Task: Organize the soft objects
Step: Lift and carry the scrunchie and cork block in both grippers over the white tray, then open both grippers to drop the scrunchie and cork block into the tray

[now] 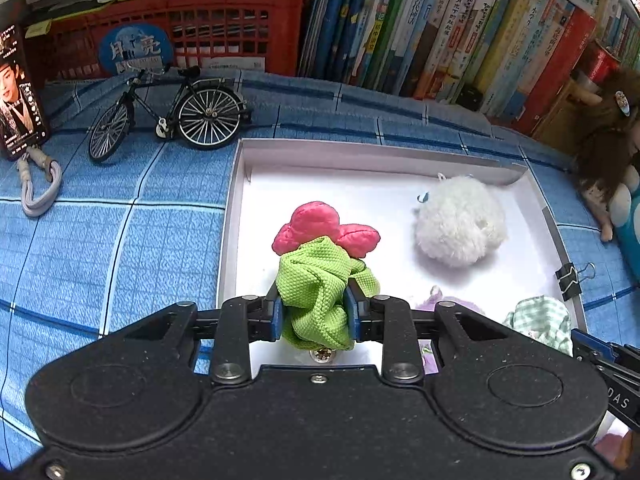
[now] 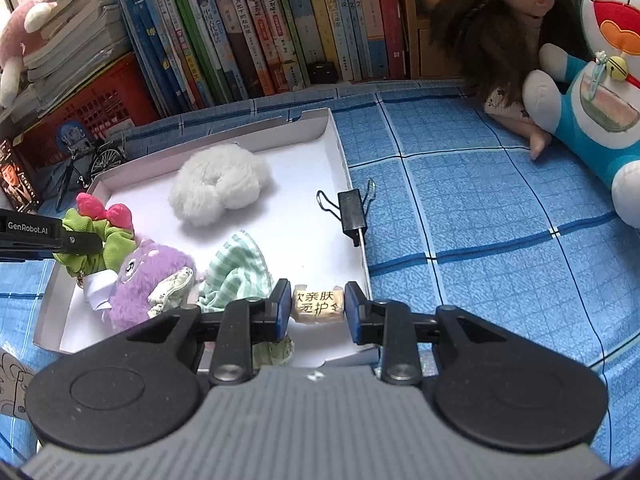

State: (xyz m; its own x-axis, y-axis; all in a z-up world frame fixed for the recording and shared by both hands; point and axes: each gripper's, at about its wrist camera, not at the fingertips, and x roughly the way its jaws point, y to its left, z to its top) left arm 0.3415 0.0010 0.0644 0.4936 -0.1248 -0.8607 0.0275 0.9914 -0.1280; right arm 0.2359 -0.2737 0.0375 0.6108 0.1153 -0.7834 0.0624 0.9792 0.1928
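Observation:
A white tray lies on the blue checked cloth. My left gripper is shut on a green scrunchie with a pink bow, held just over the tray's near left part. A white fluffy ball lies deeper in the tray. My right gripper is shut on a small cream block with printed characters, over the tray's right near corner. A purple plush and a green checked cloth lie in the tray beside it. The scrunchie also shows there at the left.
A black binder clip grips the tray's right wall. A model bicycle, a phone and a red crate stand at the back left. Upright books line the back. A doll and a blue plush sit right.

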